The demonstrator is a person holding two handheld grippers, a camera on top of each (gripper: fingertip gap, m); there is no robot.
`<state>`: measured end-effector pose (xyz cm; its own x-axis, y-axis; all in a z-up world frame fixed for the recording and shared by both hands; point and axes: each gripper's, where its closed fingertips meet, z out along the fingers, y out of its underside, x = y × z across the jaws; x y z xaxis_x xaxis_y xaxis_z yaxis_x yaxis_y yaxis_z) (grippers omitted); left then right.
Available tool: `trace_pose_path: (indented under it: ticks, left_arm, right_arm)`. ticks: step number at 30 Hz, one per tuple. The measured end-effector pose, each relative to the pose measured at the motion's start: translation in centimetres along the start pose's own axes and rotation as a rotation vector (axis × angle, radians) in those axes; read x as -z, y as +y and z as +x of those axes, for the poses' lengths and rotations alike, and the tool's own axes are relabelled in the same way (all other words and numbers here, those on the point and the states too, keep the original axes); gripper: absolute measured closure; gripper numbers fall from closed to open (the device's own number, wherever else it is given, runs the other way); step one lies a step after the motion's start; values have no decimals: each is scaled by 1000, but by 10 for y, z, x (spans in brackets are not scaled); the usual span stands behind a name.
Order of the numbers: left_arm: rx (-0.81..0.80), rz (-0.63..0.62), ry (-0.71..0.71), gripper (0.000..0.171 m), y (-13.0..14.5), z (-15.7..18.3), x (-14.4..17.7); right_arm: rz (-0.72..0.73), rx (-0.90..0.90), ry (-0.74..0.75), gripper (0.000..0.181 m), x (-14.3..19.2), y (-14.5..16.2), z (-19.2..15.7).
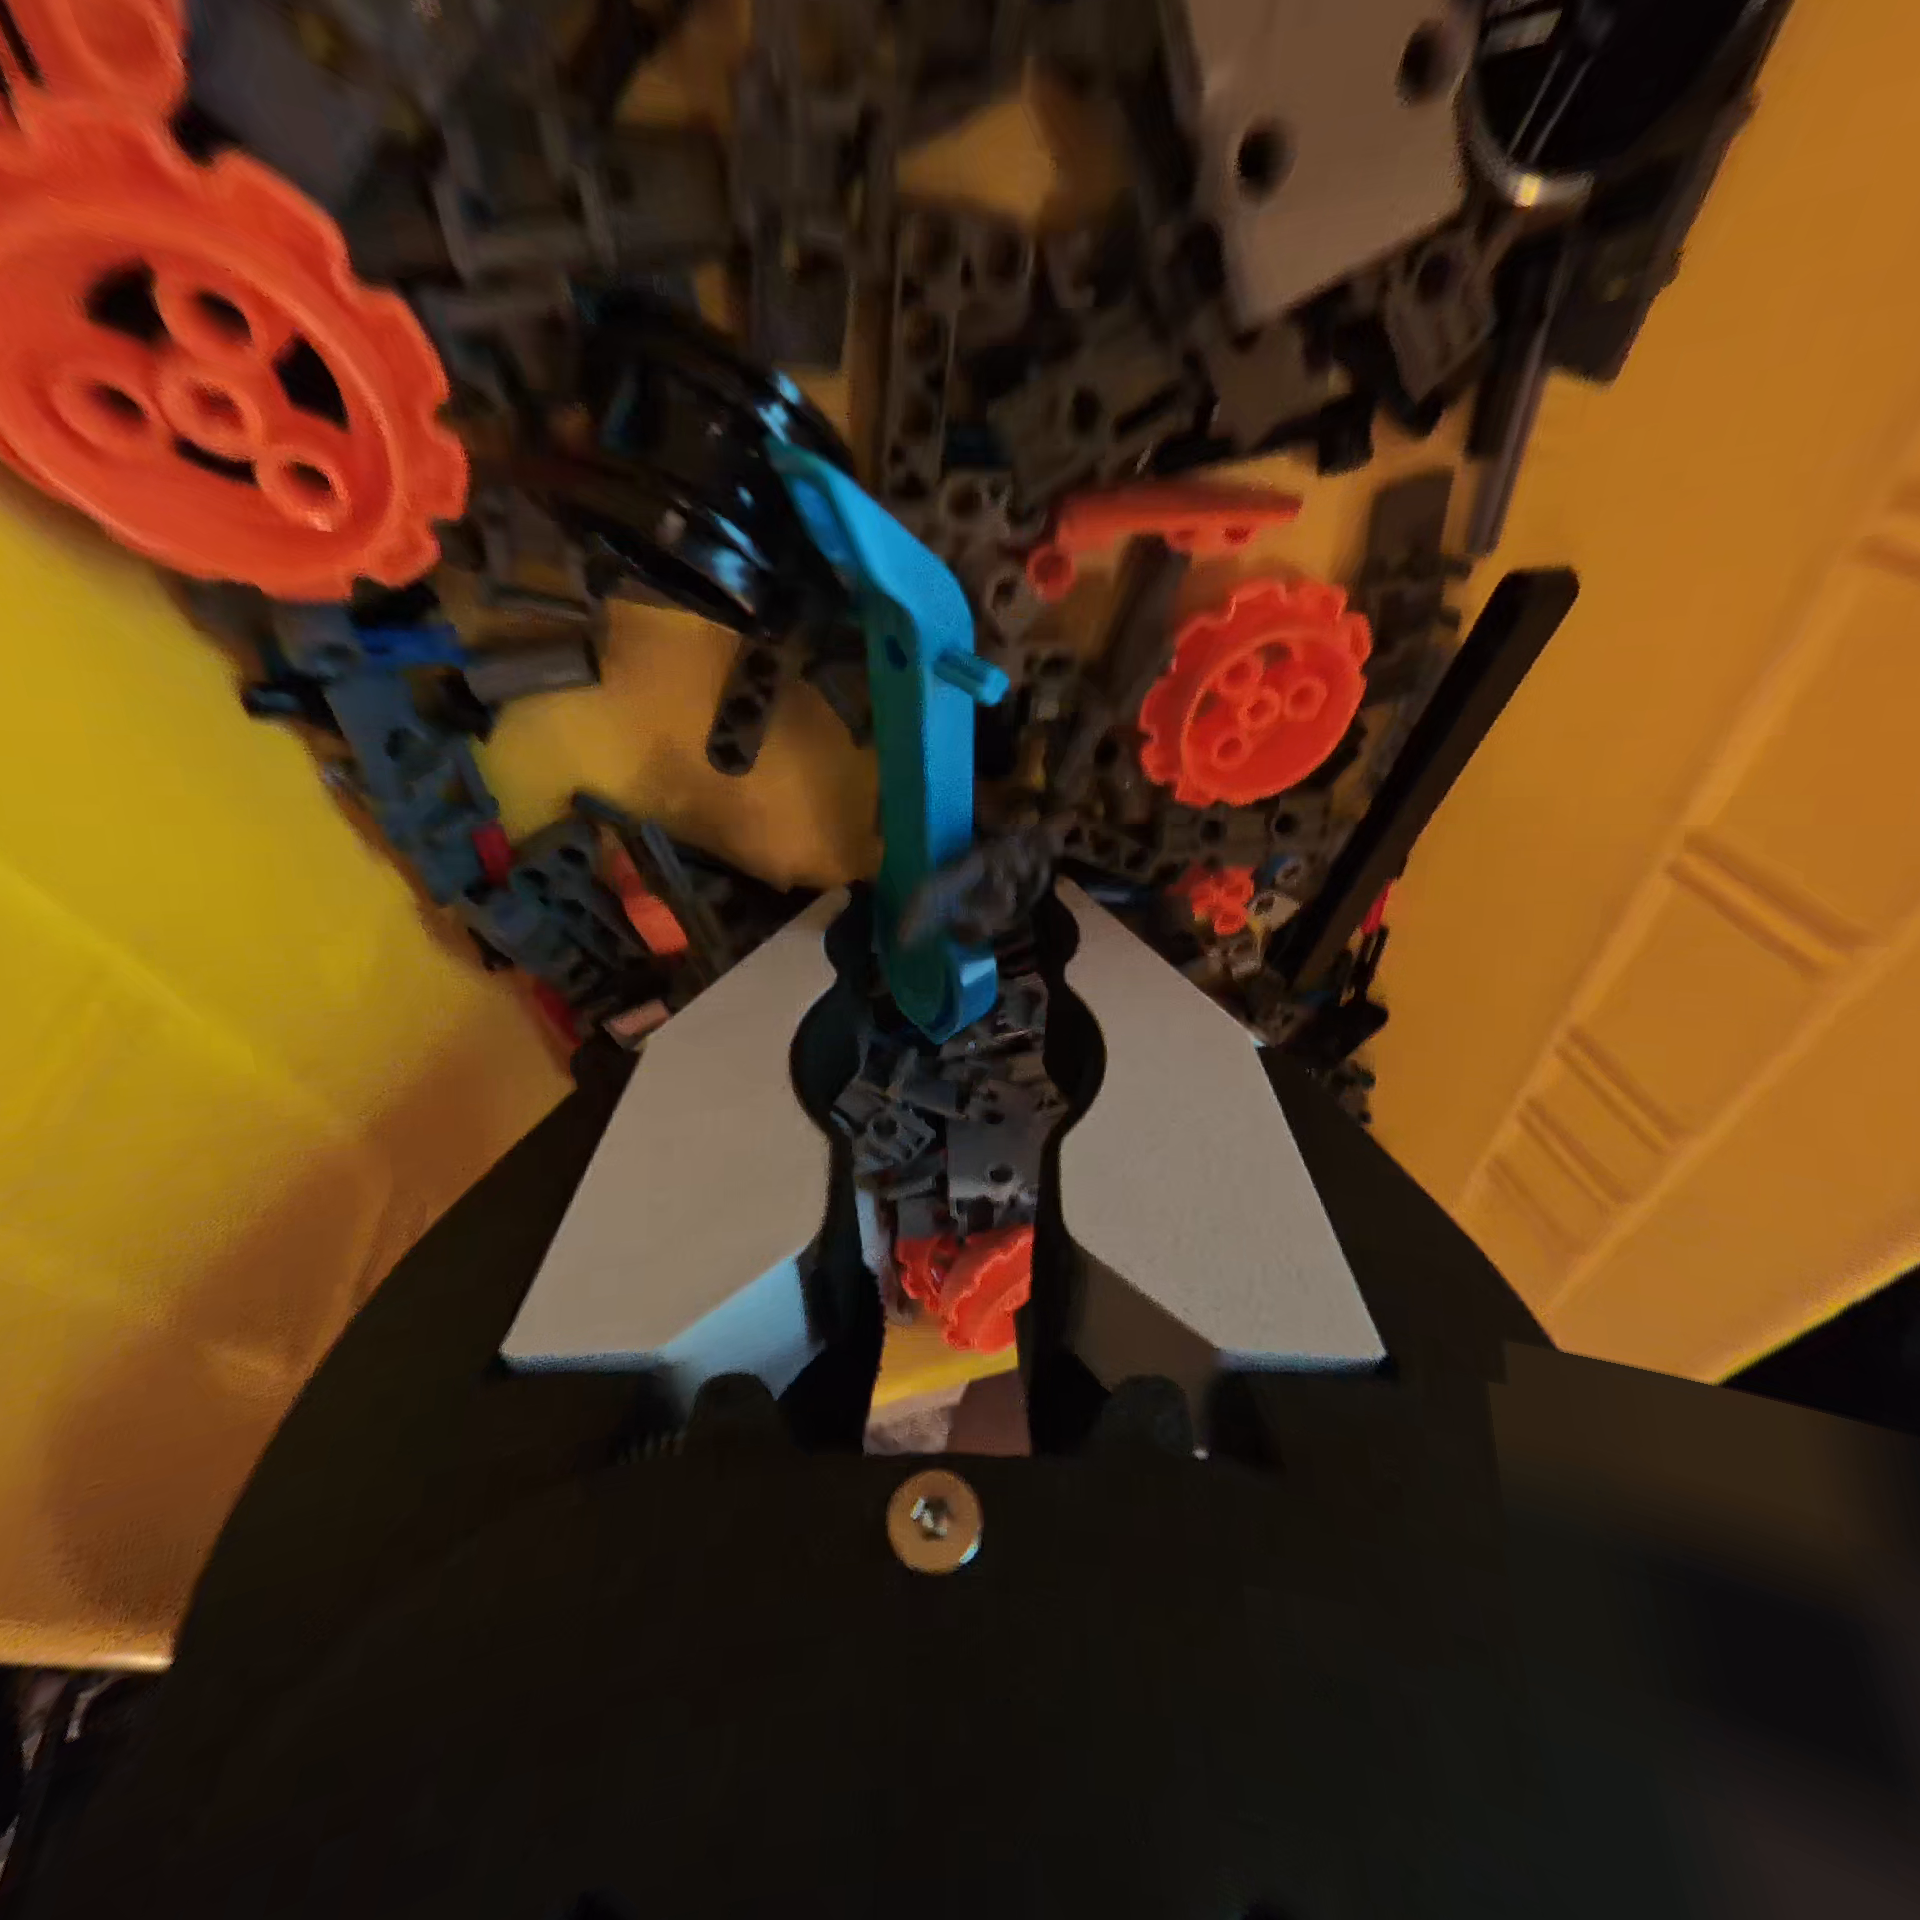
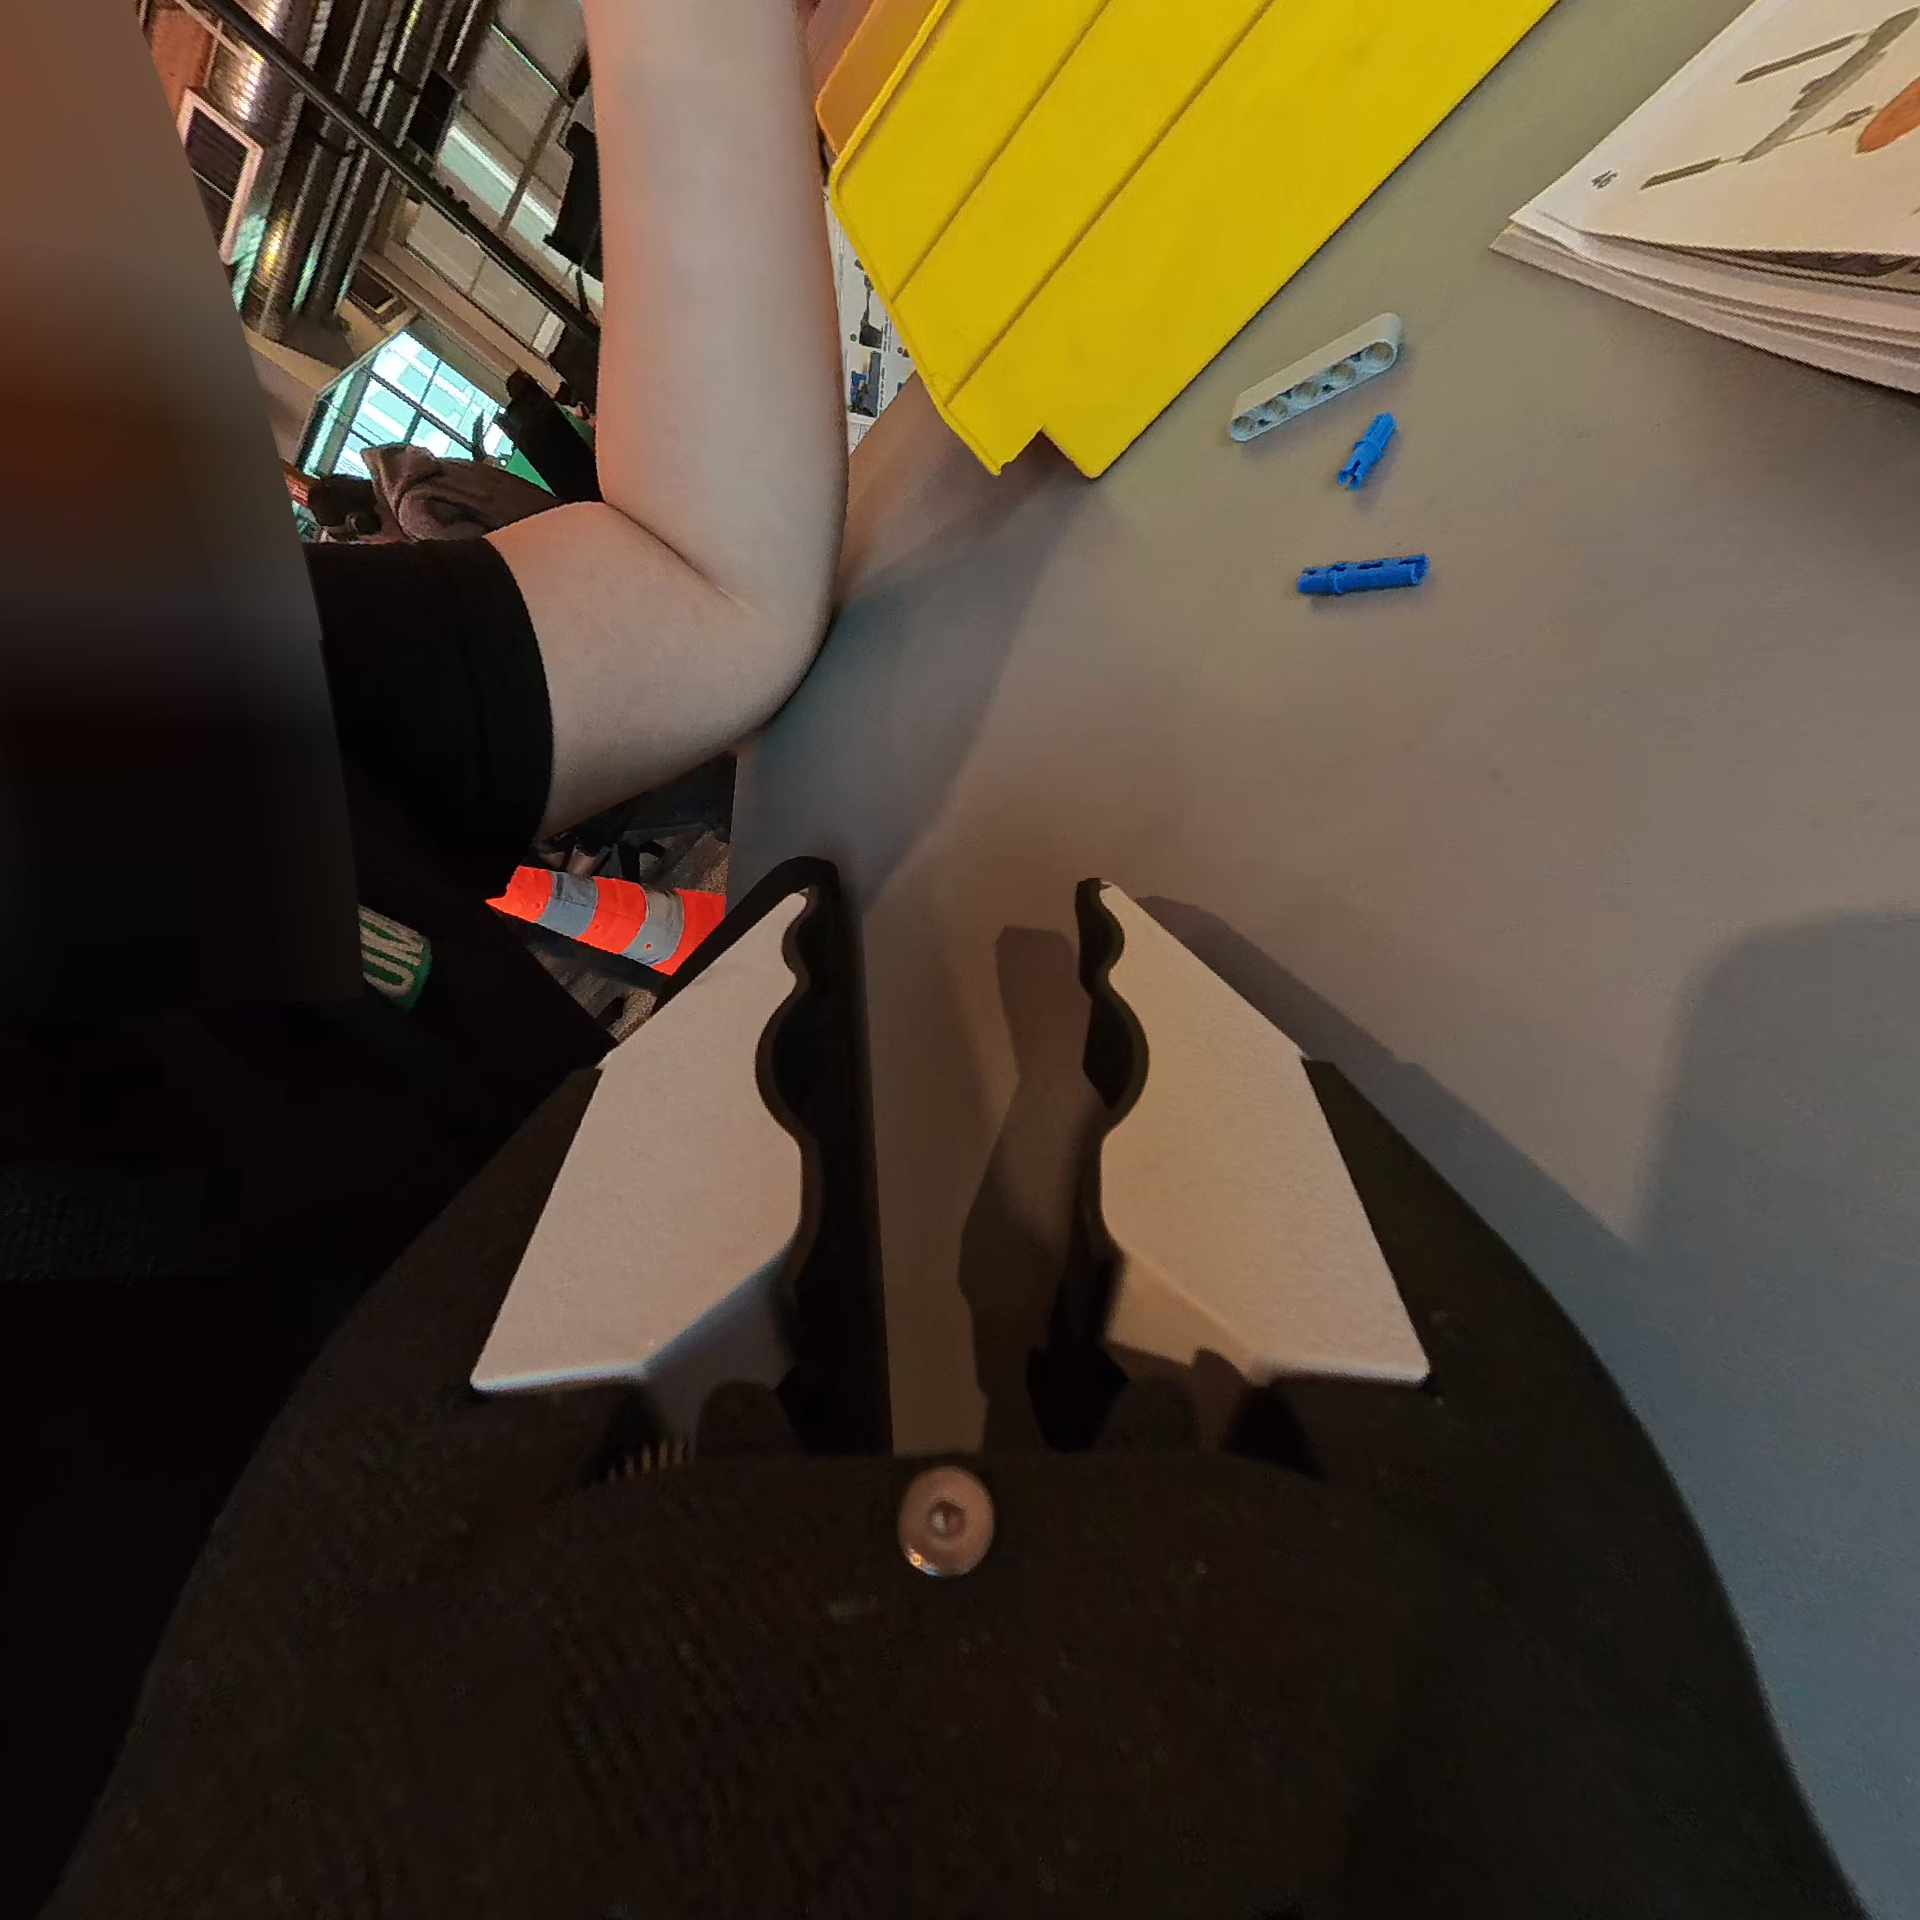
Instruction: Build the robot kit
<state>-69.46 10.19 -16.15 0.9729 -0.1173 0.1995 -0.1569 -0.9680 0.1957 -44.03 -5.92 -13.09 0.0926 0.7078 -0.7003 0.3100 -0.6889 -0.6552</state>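
Observation:
My left gripper (image 1: 954, 902) reaches into a yellow bin (image 1: 187, 935) filled with dark grey building-toy beams and orange toothed wheels. Its jaws are shut on the near end of a blue curved piece (image 1: 920, 665), which stands up out of the pile; a small dark grey part (image 1: 982, 883) sits against it at the fingertips. My right gripper (image 2: 956, 894) is open and empty, low over a grey table (image 2: 1351, 831) near its left edge. Nothing lies between its fingers.
In the bin are a large orange wheel (image 1: 197, 384), a smaller one (image 1: 1252, 696) and a black bar (image 1: 1455, 748). On the table lie a light grey beam (image 2: 1314, 379) and two blue pins (image 2: 1363, 575), (image 2: 1367, 449), beside a yellow bin (image 2: 1091, 208), an open booklet (image 2: 1766, 177) and a person's elbow (image 2: 717, 582). Spacing between my two grippers at the tips: around 30 cm.

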Motion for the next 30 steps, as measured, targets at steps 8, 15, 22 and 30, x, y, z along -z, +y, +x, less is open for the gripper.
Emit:
trace_pose_path:
  ticks: [8, 15, 22, 30]
  left_arm:
    - [42, -106, -19, 145, 50, -2, 9]
    - [52, 22, -80, 110, 49, 1, 32]
    - [56, 426, 70, 68, -54, 14, 61]
    - [64, 538, -67, 67, -111, 4, 41]
  right_arm:
    - [-1, -1, -1, 134, 0, 0, 0]
    - [-1, 0, 1, 134, 0, 0, 0]
    - [-2, -4, 0, 135, 0, 0, 0]
    - [-1, -5, -2, 135, 0, 0, 0]
